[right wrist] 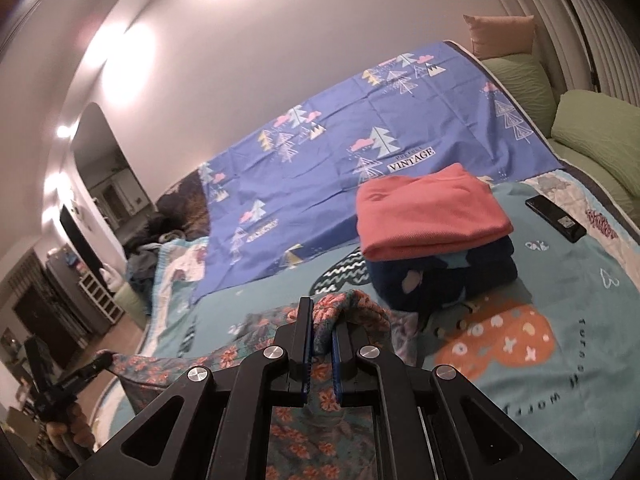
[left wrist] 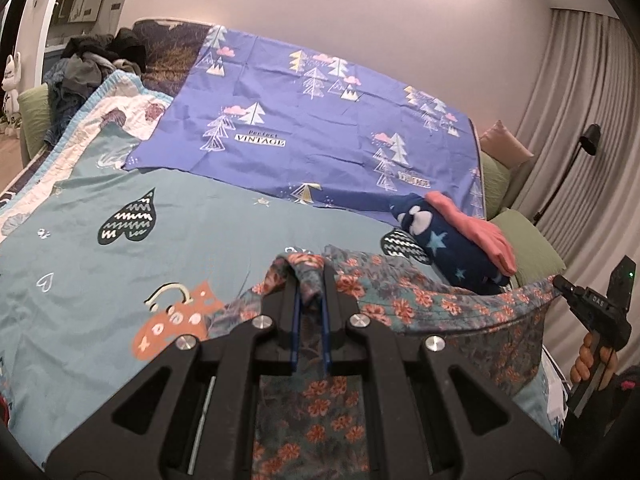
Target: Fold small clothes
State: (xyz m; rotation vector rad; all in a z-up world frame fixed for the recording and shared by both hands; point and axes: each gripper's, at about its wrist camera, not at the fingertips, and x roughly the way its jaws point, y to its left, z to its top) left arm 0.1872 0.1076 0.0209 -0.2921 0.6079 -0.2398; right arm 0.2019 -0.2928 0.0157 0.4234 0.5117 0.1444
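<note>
Up close, the left gripper (left wrist: 307,276) has its two black fingers (left wrist: 289,300) clamped on a bunched fold of a floral garment (left wrist: 400,300), a teal-grey cloth printed with orange flowers. The right gripper (right wrist: 322,320) pinches another bunch of the same cloth in the same way, its fingers (right wrist: 304,320) pressed together with fabric squeezed between the blue pads. Between the two grips the garment is stretched into a raised band, and the rest hangs down in front of both cameras, above the near edge of the bed.

A person's hand (left wrist: 592,360) is wrapped around the handle of the right gripper, seen at the right side of the left wrist view.

Beneath the garment lies a light teal bedspread (left wrist: 200,240) printed with dark hearts and an orange shape. Further back on it, toward the bed's right side, sits a stack of folded clothes: a pink folded piece (right wrist: 428,212) resting on top of a dark navy folded piece (right wrist: 440,276) with pale stars. Just beside that stack, nearer the right edge of the bed, lies a black phone (right wrist: 556,218), flat.

Across the far half of the bed is a blue sheet (left wrist: 300,120) with tree prints. Green pillows (right wrist: 592,132) line the bed's right edge, and a dark heap of unfolded clothes (left wrist: 100,60) occupies the far left corner.
</note>
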